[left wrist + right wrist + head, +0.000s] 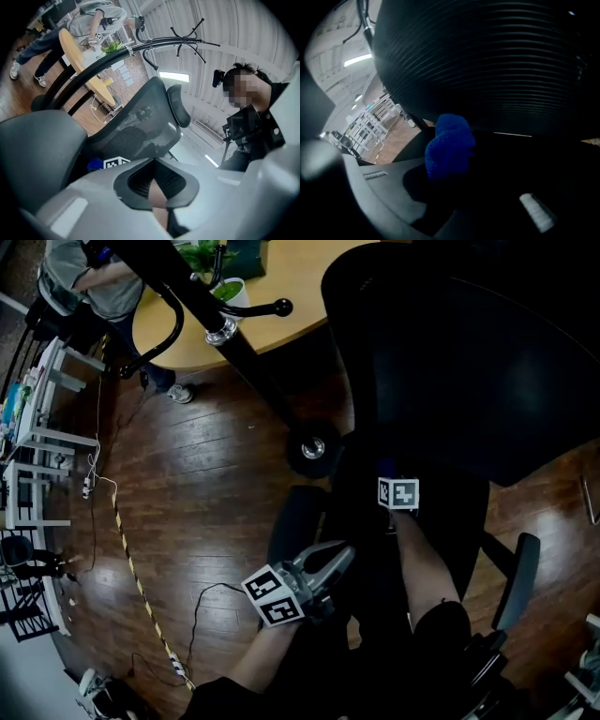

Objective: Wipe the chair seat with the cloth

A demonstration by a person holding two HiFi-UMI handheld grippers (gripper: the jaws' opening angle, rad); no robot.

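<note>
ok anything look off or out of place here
Nothing looks spilled or broken. The one untidy thing is a loose cable trailing across the wooden floor, left of the chair. The blue cloth sits bunched in the right hand-held gripper, which suits wiping.

i note a dark wood floor with a yellow cable trailing across it. at the top, a round wooden bench carries a potted plant. a person stands beside it; white shelving is at the left edge.
</note>
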